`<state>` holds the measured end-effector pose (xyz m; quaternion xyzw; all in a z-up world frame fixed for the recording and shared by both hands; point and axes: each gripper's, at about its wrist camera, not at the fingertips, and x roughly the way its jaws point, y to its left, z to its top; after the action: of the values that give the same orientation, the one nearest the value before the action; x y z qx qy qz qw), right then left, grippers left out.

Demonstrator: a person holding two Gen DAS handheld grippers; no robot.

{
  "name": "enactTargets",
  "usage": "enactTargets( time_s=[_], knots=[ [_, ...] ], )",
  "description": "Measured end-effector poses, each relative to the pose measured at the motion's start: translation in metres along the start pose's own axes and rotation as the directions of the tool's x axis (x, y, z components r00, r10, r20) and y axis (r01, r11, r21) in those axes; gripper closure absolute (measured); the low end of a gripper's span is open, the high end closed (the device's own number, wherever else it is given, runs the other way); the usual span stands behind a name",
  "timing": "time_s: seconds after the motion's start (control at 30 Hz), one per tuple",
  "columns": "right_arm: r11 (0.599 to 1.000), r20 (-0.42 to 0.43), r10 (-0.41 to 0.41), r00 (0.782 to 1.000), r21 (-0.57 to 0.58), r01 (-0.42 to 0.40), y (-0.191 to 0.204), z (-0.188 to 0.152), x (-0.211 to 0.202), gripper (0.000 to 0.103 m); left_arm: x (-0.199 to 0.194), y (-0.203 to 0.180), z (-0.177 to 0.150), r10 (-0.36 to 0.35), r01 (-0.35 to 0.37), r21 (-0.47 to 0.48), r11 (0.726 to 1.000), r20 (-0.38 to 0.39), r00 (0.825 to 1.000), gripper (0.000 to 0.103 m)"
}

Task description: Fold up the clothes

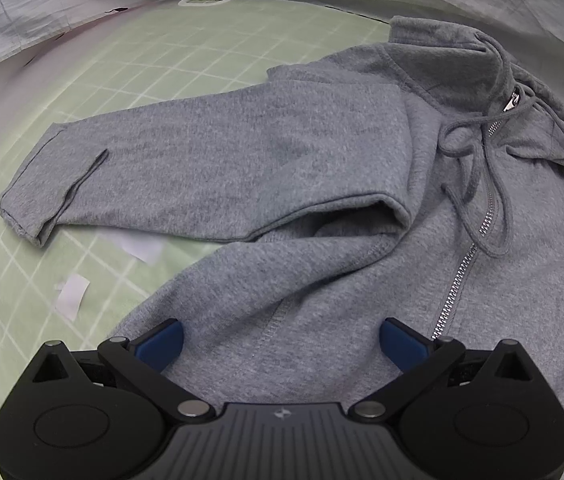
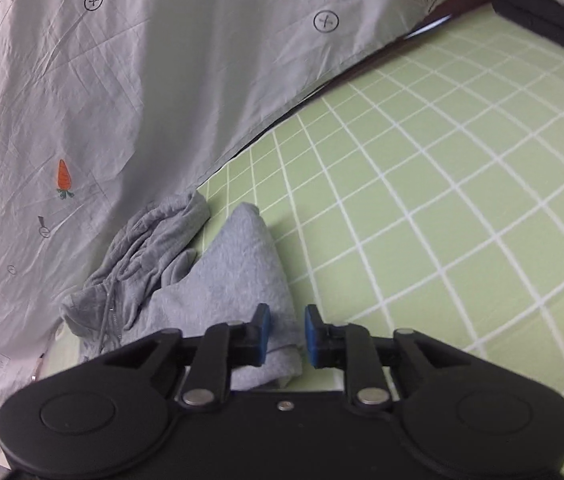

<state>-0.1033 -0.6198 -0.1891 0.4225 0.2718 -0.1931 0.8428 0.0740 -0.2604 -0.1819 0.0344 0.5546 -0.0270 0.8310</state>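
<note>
Inspecting grey zip-up fleece hoodie (image 1: 322,200), frame centre: unfolded; I hold left gripper (image 1: 281,340) wide apart, right gripper (image 2: 287,334) narrowly parted, neither clamped.

Bright even light, soft shadows, fisheye-warped edges, dark corners, slight blur

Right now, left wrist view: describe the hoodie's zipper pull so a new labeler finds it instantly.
Start at the grey hoodie spread on the green grid mat. Follow the metal zipper up the front to the neck opening below the hood. The zipper pull is the small shiny silver tab there, beside the grey drawstring; it is the only bright dangling metal piece.
</note>
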Motion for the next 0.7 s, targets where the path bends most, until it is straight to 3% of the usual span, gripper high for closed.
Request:
enactTargets(
  time_s=[0.1, 0.3, 0.43, 0.57, 0.7],
  knots=[
    [0.999, 0.011, 0.038, 0.999, 0.017, -0.038, -0.003, 0.0, -0.001, 0.093, 0.0, -0.001, -0.001, 0.0, 0.0, 0.0, 1.0, 0.002, 1.0, 0.0],
    [0.997, 0.112, 0.071, 0.991, 0.013, -0.073, -0.002, 0.011, -0.033, 0.096, 0.0, -0.002, -0.001, -0.001, 0.001, 0.007, 1.0, 0.005, 1.0, 0.0],
    [0.998, 0.203, 0.056, 0.978, -0.034, -0.05, 0.006, 0.018, -0.066, 0.099, 0.001, -0.002, -0.002, -0.004, 0.003, 0.013, 1.0, 0.007, 1.0, 0.0],
    [1.0, 0.352, 0.024, 0.936, 0.0, -0.025, -0.003, 0.04, -0.118, 0.099, 0.001, -0.002, -0.002, -0.005, 0.005, 0.017, 1.0, 0.011, 1.0, 0.0],
    [0.996, 0.463, -0.071, 0.884, -0.023, 0.092, -0.005, 0.052, -0.165, 0.099, 0.001, -0.002, -0.002, -0.004, 0.004, 0.016, 1.0, 0.014, 1.0, 0.0]
  ],
)
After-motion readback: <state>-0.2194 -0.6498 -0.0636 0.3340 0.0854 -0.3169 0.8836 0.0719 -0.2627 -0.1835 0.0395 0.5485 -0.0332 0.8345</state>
